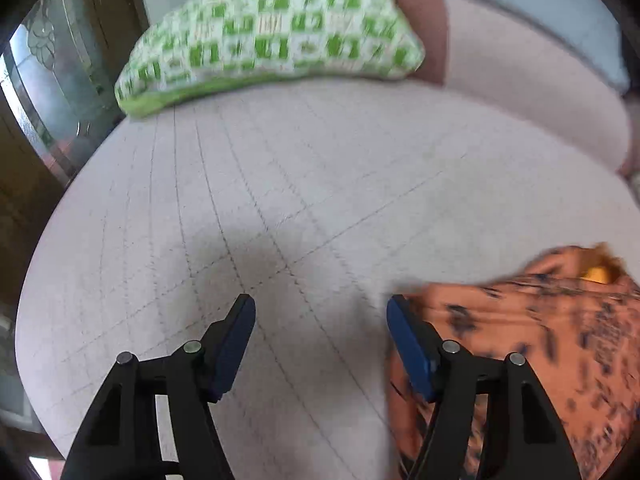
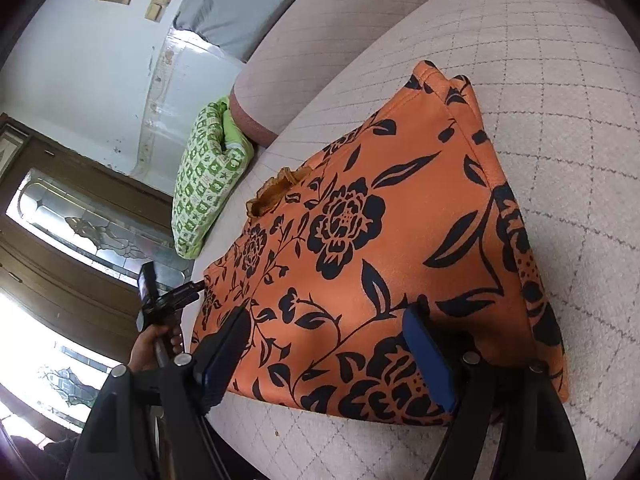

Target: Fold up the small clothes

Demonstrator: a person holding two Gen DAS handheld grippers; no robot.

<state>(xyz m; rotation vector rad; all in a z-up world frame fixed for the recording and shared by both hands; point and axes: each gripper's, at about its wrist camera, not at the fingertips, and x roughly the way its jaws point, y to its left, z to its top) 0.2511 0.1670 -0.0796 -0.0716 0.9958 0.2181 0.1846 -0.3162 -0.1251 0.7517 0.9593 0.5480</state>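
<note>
So the orange floral garment (image 2: 384,248) is laid out folded on the pale quilted sofa seat (image 2: 540,92). The right gripper (image 2: 328,320) is held over its near edge, fingers apart, nothing pinched. The left gripper (image 1: 320,312) is kept spread too, over bare cushion just left of the cloth. A green checked pillow (image 1: 272,28) is propped at the far end.

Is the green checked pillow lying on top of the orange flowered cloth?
No, the green checked pillow lies apart from the orange flowered cloth, further back on the pale quilted cover.

Orange floral garment (image 1: 540,344) motion-blurred, cut by frame edge; green pillow (image 1: 272,32) blurred.
</note>
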